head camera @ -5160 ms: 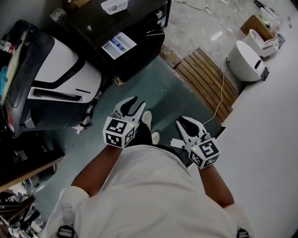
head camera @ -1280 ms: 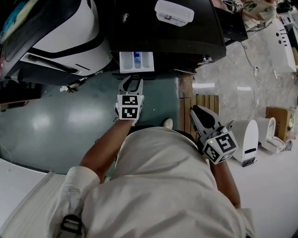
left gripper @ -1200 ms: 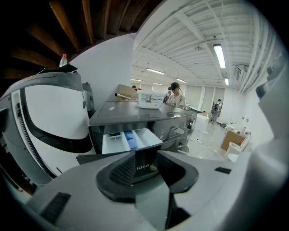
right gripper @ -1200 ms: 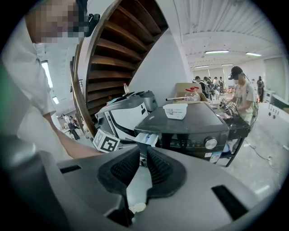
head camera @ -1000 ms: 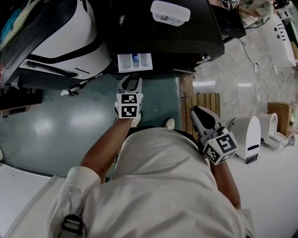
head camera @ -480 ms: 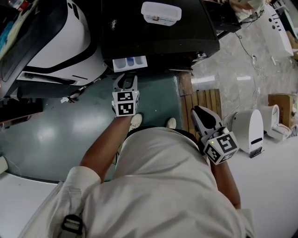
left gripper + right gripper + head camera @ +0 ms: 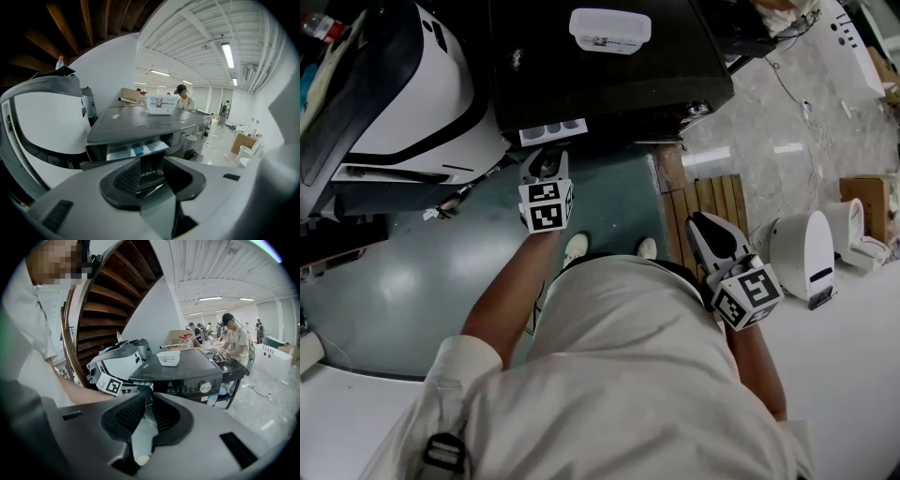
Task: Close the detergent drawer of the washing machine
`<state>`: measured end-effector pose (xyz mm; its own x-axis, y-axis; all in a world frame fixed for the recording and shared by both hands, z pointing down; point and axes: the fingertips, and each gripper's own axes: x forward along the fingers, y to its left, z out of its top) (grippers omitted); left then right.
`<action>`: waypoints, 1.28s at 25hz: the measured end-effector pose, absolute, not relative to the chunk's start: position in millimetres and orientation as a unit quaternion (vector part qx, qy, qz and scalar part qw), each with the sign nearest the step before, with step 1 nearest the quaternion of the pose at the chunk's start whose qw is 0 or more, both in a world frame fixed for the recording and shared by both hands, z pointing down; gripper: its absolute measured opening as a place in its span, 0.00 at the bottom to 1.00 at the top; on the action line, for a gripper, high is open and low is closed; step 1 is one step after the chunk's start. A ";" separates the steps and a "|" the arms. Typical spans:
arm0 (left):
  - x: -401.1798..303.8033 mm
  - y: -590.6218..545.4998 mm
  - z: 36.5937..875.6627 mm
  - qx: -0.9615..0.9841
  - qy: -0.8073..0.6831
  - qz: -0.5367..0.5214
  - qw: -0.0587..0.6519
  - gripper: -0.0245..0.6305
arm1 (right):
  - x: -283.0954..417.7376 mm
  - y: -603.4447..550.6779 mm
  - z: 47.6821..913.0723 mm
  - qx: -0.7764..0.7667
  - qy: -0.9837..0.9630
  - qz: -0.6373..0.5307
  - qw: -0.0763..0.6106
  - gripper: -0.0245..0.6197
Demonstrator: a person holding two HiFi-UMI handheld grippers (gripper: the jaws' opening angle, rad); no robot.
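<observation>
A black washing machine (image 7: 609, 66) stands ahead of me, and its white detergent drawer (image 7: 553, 129) sticks out only a little from the front. My left gripper (image 7: 546, 161) has its tips right at the drawer front, jaws a narrow gap apart with nothing between them. The left gripper view looks straight at the drawer (image 7: 133, 151), with pale and blue compartments showing. My right gripper (image 7: 711, 234) hangs shut and empty at my right side, well back from the washing machine (image 7: 183, 376).
A white lidded box (image 7: 609, 30) sits on the machine's top. A large white and black appliance (image 7: 412, 103) stands to the left. A wooden slat mat (image 7: 717, 202) and white devices (image 7: 806, 253) lie on the floor at right. People work at a table (image 7: 234, 345) behind.
The drawer has slid most of the way into the machine. My left gripper has moved forward with it and its jaws have narrowed. The right gripper has hardly moved.
</observation>
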<state>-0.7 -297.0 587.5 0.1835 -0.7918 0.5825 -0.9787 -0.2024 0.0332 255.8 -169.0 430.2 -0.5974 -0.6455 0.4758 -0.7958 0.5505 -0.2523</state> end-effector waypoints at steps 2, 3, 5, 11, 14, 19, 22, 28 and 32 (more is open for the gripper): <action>-1.2 -302.0 587.0 0.741 -0.597 0.227 0.206 0.25 | 257.5 -169.6 429.7 0.420 -0.863 0.226 0.166 0.12; -1.5 -303.9 586.9 0.741 -0.597 0.227 0.206 0.25 | 257.9 -169.8 429.4 0.422 -0.862 0.226 0.165 0.12; -2.6 -306.6 587.1 0.741 -0.597 0.228 0.205 0.25 | 258.4 -170.2 429.0 0.426 -0.861 0.225 0.165 0.12; -4.7 -315.2 586.9 0.741 -0.598 0.227 0.204 0.25 | 261.2 -172.4 429.0 0.436 -0.855 0.227 0.162 0.12; -5.6 -319.2 586.3 0.742 -0.598 0.226 0.203 0.25 | 261.9 -172.7 429.5 0.440 -0.853 0.228 0.162 0.12; -7.4 -325.0 586.7 0.742 -0.598 0.225 0.202 0.25 | 261.8 -173.5 430.8 0.446 -0.850 0.229 0.162 0.12; -8.4 -329.0 586.7 0.742 -0.599 0.224 0.203 0.25 | 262.0 -172.5 431.2 0.450 -0.847 0.232 0.160 0.12; -8.6 -334.3 587.3 0.741 -0.599 0.225 0.202 0.25 | 264.1 -174.2 431.0 0.455 -0.845 0.235 0.158 0.12; -10.1 -336.0 587.6 0.741 -0.600 0.227 0.198 0.25 | 263.4 -175.0 431.8 0.457 -0.844 0.236 0.156 0.12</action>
